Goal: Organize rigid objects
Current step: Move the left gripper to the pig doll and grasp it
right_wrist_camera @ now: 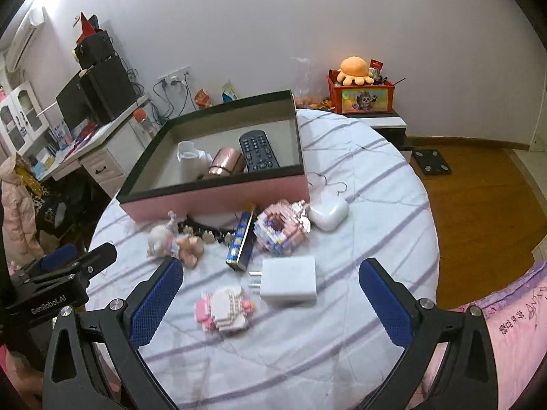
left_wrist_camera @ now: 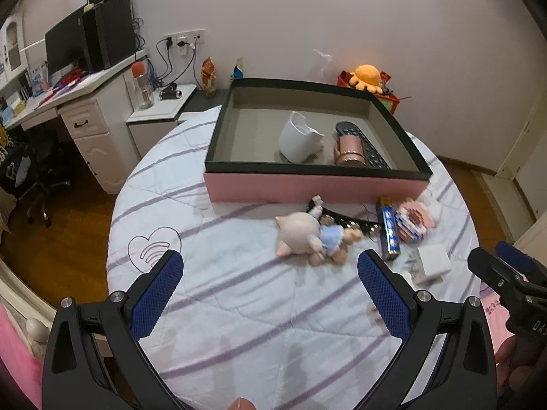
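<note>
A pink box (left_wrist_camera: 307, 189) with a dark rim stands on the round striped bed. In it lie a white cup (left_wrist_camera: 299, 138), a rose-gold cylinder (left_wrist_camera: 350, 152) and a black remote (left_wrist_camera: 367, 145). In front of the box lie a pig doll (left_wrist_camera: 307, 237), a blue battery pack (left_wrist_camera: 388, 229), a block toy (left_wrist_camera: 412, 222) and a white charger (left_wrist_camera: 432, 261). My left gripper (left_wrist_camera: 270, 273) hangs open above bare sheet, nothing in it. My right gripper (right_wrist_camera: 270, 283) stands wide open over the charger (right_wrist_camera: 289, 282) and a pink-white block figure (right_wrist_camera: 224, 311), touching neither. A white earbud case (right_wrist_camera: 328, 212) lies near the box (right_wrist_camera: 212, 200).
A desk with a monitor (left_wrist_camera: 65, 48) and a white cabinet (left_wrist_camera: 164, 106) stand left of the bed. A red toy crate (right_wrist_camera: 360, 97) with an orange plush sits behind it. Wooden floor with a scale (right_wrist_camera: 432, 162) lies to the right. A pink blanket (right_wrist_camera: 512, 314) borders the near right.
</note>
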Action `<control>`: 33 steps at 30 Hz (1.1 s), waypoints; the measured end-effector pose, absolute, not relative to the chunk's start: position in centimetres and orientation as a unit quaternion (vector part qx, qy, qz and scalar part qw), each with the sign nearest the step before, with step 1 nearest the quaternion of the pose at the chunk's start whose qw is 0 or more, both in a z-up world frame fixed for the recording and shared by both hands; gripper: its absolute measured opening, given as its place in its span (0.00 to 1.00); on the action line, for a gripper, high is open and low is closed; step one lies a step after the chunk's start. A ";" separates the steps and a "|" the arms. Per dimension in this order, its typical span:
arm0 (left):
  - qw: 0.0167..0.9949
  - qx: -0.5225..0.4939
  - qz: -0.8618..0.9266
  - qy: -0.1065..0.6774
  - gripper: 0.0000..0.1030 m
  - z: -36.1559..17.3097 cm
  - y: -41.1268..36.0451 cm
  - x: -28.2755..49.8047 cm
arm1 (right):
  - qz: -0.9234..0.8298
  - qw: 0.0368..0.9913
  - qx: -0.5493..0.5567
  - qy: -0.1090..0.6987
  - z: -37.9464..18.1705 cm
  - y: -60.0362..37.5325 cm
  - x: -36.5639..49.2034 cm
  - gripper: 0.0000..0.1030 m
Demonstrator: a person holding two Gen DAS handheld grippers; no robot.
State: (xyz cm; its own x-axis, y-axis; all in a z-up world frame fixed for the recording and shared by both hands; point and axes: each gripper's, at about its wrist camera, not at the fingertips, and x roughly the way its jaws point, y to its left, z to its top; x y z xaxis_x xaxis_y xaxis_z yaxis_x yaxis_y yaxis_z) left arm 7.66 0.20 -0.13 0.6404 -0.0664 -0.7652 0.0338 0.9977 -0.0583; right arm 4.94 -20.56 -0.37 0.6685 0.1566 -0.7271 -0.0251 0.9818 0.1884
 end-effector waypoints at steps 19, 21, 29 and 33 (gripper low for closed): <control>0.887 0.017 -0.046 0.460 1.00 -3.3 -3.6 10.7 | 0.050 0.907 0.085 0.408 -1.1 -21.4 4.7 1.00; 0.883 0.016 -0.050 0.466 1.00 -3.8 -3.9 11.6 | 0.050 0.906 0.085 0.412 -1.3 -21.4 5.2 1.00; 0.866 0.018 -0.054 0.496 1.00 -7.0 -4.8 14.8 | 0.043 0.898 0.083 0.430 -2.5 -21.6 7.3 1.00; 0.860 0.004 -0.055 0.507 0.99 -8.4 -4.3 16.3 | 0.041 0.893 0.080 0.441 -3.1 -21.5 8.3 1.00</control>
